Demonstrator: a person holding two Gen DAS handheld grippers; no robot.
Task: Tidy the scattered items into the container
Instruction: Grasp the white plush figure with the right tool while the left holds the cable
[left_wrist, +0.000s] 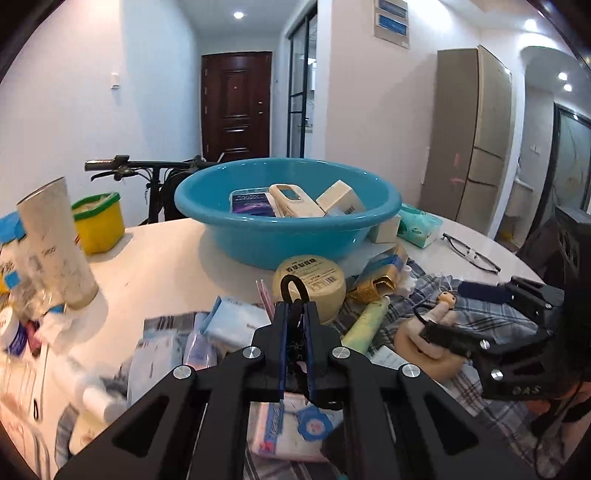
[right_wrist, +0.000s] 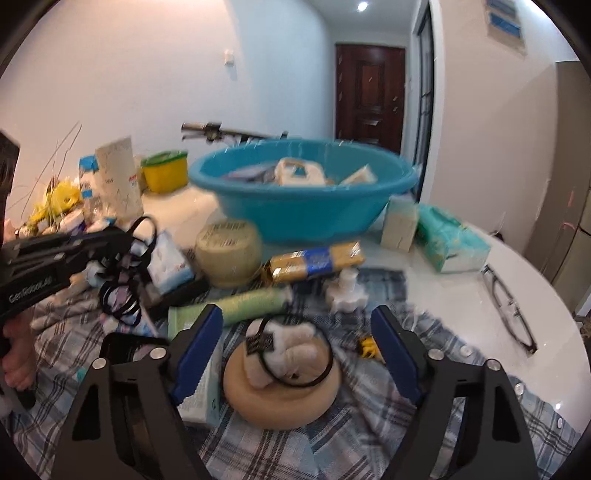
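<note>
The blue basin (left_wrist: 258, 240) stands at the back of the white table and holds a cream phone case (left_wrist: 291, 201), a cream box (left_wrist: 341, 201) and a dark pack. My left gripper (left_wrist: 295, 306) is shut on black hair ties (left_wrist: 293, 286); their loops dangle from it at the left of the right wrist view (right_wrist: 125, 266). My right gripper (right_wrist: 295, 328) stands open over the plaid cloth (right_wrist: 369, 406). Between its blue pads (right_wrist: 201, 343), untouched, sits a small plush figure (right_wrist: 291, 354) on a beige round cushion (right_wrist: 280, 402), ringed by a black hair tie.
In front of the basin lie a round yellow tin (left_wrist: 310, 280), a gold and blue pack (right_wrist: 317, 260), a green tube (right_wrist: 251, 304) and a white cap. A green tissue pack (right_wrist: 454, 240) and glasses (right_wrist: 509, 306) lie right. Tubes, bottles and a yellow tub (left_wrist: 98, 221) crowd the left.
</note>
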